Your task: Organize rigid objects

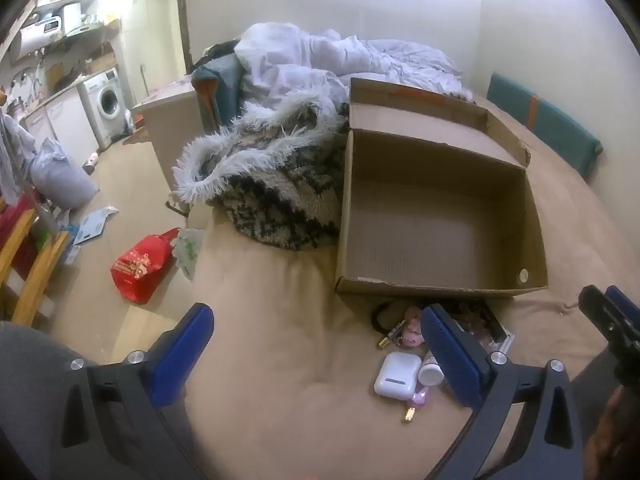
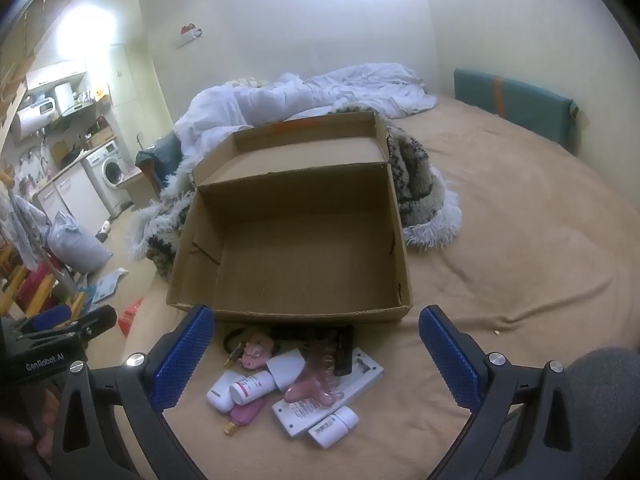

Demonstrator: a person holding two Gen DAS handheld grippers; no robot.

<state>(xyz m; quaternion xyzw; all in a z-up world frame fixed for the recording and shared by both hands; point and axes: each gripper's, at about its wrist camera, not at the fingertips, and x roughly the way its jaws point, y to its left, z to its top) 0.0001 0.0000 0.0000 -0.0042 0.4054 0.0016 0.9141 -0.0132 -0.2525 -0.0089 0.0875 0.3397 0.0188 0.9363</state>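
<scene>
An open, empty cardboard box (image 2: 296,264) sits on the tan bed (image 2: 520,240); it also shows in the left wrist view (image 1: 436,236). A pile of small items lies in front of it: a white earbud case (image 1: 397,376), a white bottle (image 2: 252,388), a pink hair claw (image 2: 316,376), a white flat device (image 2: 340,396), a small white jar (image 2: 334,426) and a pink perfume bottle (image 2: 246,416). My right gripper (image 2: 316,328) is open above the pile. My left gripper (image 1: 316,320) is open, left of the pile.
A fluffy patterned blanket (image 1: 272,176) and a white duvet (image 1: 320,60) lie behind the box. A teal cushion (image 2: 516,104) leans on the far wall. On the floor to the left lie a red bag (image 1: 140,266) and clutter; a washing machine (image 1: 106,102) stands beyond.
</scene>
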